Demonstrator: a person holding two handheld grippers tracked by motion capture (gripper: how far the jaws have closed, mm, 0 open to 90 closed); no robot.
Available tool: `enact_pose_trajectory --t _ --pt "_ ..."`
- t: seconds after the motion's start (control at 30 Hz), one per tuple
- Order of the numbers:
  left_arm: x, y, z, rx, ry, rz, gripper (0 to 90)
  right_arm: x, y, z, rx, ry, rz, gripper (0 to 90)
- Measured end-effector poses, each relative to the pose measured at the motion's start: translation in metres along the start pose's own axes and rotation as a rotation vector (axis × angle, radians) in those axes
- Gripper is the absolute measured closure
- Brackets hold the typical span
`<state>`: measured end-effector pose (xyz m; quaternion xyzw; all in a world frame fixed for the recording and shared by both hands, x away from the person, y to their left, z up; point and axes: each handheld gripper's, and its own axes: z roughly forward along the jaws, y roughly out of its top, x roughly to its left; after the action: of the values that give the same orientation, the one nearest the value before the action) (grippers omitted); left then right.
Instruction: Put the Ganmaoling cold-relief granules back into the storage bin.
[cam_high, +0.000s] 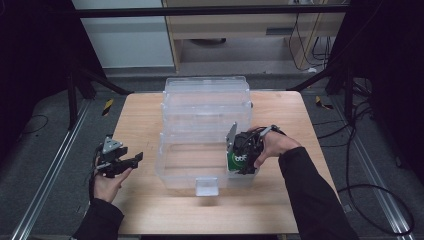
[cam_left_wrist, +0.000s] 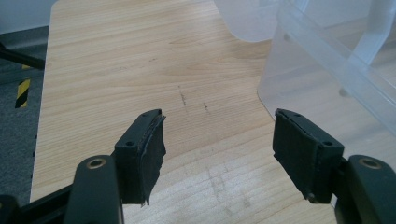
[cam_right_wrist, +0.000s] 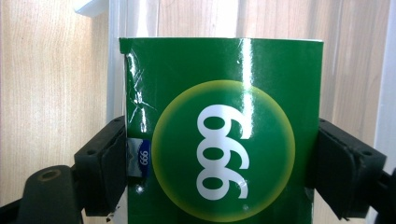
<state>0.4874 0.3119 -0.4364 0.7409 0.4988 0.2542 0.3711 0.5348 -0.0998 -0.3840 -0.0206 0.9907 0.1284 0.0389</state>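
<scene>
A green box (cam_right_wrist: 224, 130) with white "999" digits in a yellow-ringed circle sits between the pads of my right gripper (cam_right_wrist: 219, 163), which is shut on it. From above, the green box (cam_high: 236, 160) is at the front right corner of the clear plastic bin (cam_high: 206, 125), held by my right gripper (cam_high: 243, 155). Over the bare wood left of the bin, my left gripper (cam_high: 131, 161) is open. In the left gripper view its jaws stand wide apart with nothing between them, and my left gripper (cam_left_wrist: 219, 149) hovers over the table with the clear bin's wall (cam_left_wrist: 327, 65) to the right.
The wooden table (cam_high: 145, 125) has bare room left and in front of the bin. A small clear latch tab (cam_high: 206, 186) juts from the bin's front. Grey floor, metal rails and cables (cam_high: 370, 165) surround the table.
</scene>
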Motion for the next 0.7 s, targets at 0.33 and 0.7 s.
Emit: enact_pose_trajectory --t 0.33,0.7 --pt "0.0006 0.0001 -0.0006 -0.003 0.000 0.000 33.2 0.0003 0.0014 -0.0010 0.019 -0.013 0.017 15.9" --pt "0.0006 0.0001 -0.0005 -0.003 -0.001 0.000 33.2 0.0013 0.0005 -0.0030 0.032 -0.025 0.038 15.5"
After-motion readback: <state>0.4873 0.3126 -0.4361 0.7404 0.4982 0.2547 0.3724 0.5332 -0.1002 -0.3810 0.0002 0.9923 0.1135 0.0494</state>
